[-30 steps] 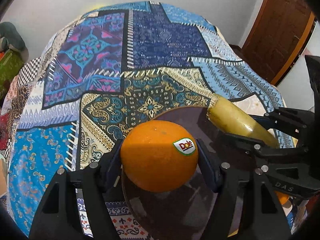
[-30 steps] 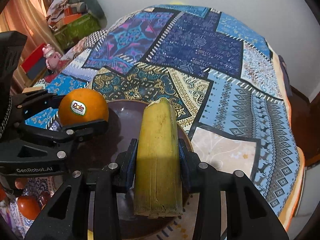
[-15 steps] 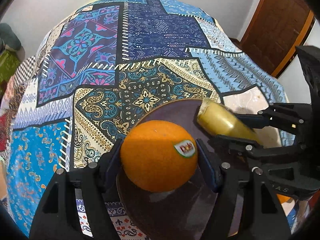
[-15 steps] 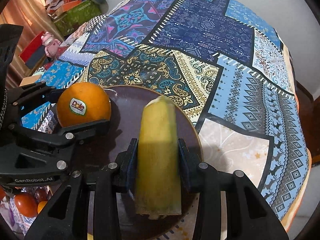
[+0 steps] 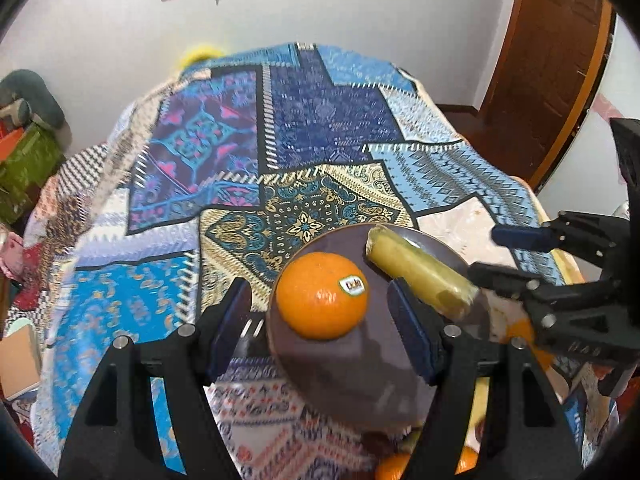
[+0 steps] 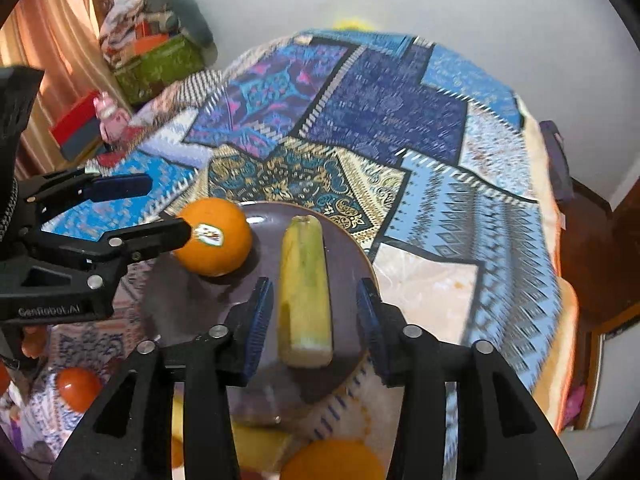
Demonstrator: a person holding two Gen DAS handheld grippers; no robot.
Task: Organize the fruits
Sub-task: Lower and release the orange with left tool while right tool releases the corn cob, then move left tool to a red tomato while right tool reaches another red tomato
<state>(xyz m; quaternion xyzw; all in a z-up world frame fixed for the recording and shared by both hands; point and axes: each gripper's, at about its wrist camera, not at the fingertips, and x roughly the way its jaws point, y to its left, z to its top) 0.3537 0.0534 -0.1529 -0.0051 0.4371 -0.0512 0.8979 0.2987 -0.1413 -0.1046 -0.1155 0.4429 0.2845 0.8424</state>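
Note:
An orange (image 5: 322,295) with a Dole sticker and a yellow banana piece (image 5: 420,276) lie side by side on a dark brown plate (image 5: 356,364). My left gripper (image 5: 320,324) is open, its pads apart on either side of the orange without touching it. In the right wrist view my right gripper (image 6: 316,324) is open around the near end of the banana piece (image 6: 306,280), with gaps on both sides. The orange (image 6: 214,238) sits left of it on the plate (image 6: 192,304). The left gripper (image 6: 160,216) shows at the left.
The plate rests on a patchwork blue cloth (image 5: 320,128) over a table. More oranges (image 6: 332,462) and a red fruit (image 6: 78,388) lie near the front edge. A wooden door (image 5: 552,60) stands at the right; boxes (image 6: 156,60) are stacked at the left.
Both grippers have opened and let go: the orange and the banana piece now lie on the plate. Both grippers have pulled back and up a little.

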